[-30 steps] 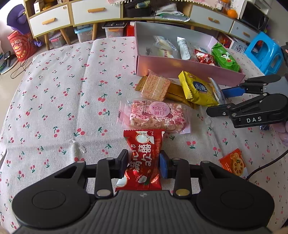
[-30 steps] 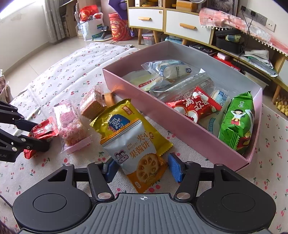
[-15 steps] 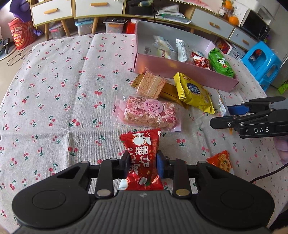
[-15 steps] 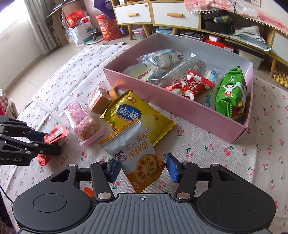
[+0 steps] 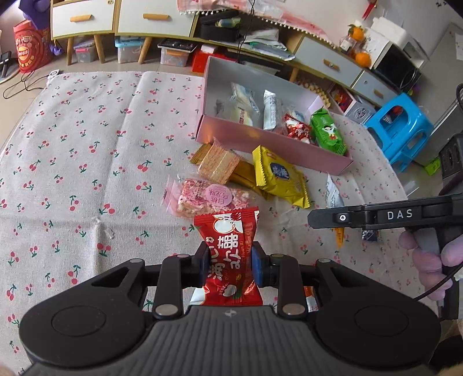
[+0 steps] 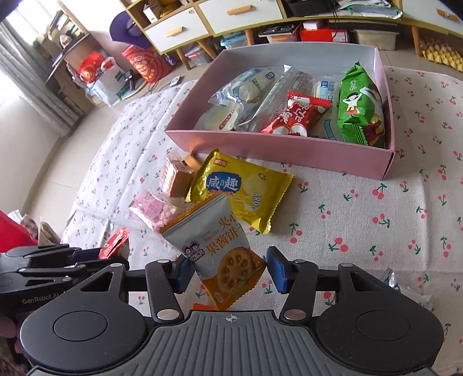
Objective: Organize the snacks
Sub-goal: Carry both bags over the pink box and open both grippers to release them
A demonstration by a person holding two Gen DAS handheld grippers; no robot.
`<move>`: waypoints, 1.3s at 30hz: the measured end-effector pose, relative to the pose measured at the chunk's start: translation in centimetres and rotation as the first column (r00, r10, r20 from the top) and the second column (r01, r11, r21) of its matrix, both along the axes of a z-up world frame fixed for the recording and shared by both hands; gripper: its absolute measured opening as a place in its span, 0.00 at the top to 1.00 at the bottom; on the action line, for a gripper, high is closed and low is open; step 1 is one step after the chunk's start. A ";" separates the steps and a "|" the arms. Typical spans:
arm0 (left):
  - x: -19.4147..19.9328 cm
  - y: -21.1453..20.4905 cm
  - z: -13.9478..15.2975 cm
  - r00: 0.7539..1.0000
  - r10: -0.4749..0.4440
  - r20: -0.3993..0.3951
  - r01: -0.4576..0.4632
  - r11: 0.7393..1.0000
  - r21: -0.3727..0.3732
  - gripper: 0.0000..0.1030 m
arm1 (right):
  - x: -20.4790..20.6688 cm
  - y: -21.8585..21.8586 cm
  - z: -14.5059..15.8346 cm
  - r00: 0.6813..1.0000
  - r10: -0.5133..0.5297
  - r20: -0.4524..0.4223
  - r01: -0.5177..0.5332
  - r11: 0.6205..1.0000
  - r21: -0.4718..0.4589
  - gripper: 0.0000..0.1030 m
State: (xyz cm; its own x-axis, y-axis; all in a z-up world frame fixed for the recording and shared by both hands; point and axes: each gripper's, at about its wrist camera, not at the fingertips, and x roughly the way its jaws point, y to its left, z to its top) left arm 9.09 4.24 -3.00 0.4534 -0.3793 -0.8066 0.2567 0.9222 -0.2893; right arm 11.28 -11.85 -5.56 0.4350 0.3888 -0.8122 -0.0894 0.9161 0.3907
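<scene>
My left gripper (image 5: 230,264) is shut on a red snack packet (image 5: 228,257) and holds it above the cherry-print cloth. My right gripper (image 6: 228,273) holds a grey-and-orange jam biscuit packet (image 6: 220,251) lifted off the cloth; the left pad touches it, the right pad stands a little off it. The pink box (image 6: 289,151) with several snacks lies ahead; it also shows in the left wrist view (image 5: 260,138). A yellow packet (image 6: 243,191), a pink nougat pack (image 5: 208,198) and wafer packs (image 5: 218,163) lie in front of the box.
The table is covered by a cherry-print cloth (image 5: 86,144). A small orange packet (image 6: 204,306) lies under my right gripper. A blue stool (image 5: 402,130) stands past the table's right edge. Cabinets (image 5: 115,14) and bins line the far wall.
Both grippers have risen with their packets; the red packet and the jam biscuit packet are off the cloth now. The left jaws closed on the red packet.
</scene>
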 end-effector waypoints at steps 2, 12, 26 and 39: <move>0.1 -0.1 0.4 1.000 0.010 0.011 -0.010 1.000 -0.019 0.75 | 0.2 -0.2 0.3 1.000 -0.027 0.003 0.027 1.000 0.012 0.50; 2.5 -1.3 1.7 0.997 0.072 0.024 -0.070 0.996 -0.062 0.75 | 1.7 -2.7 2.2 0.987 -0.160 0.022 0.158 0.983 0.089 0.50; 10.9 -7.0 4.0 0.992 0.017 0.125 -0.014 1.000 -0.020 0.74 | 8.3 -6.8 4.3 0.949 -0.303 0.084 0.283 0.940 0.192 0.49; 16.9 -10.2 0.7 0.990 0.040 0.133 -0.045 0.999 0.030 0.74 | 11.8 -11.2 0.1 0.913 -0.393 0.108 0.343 0.885 0.313 0.49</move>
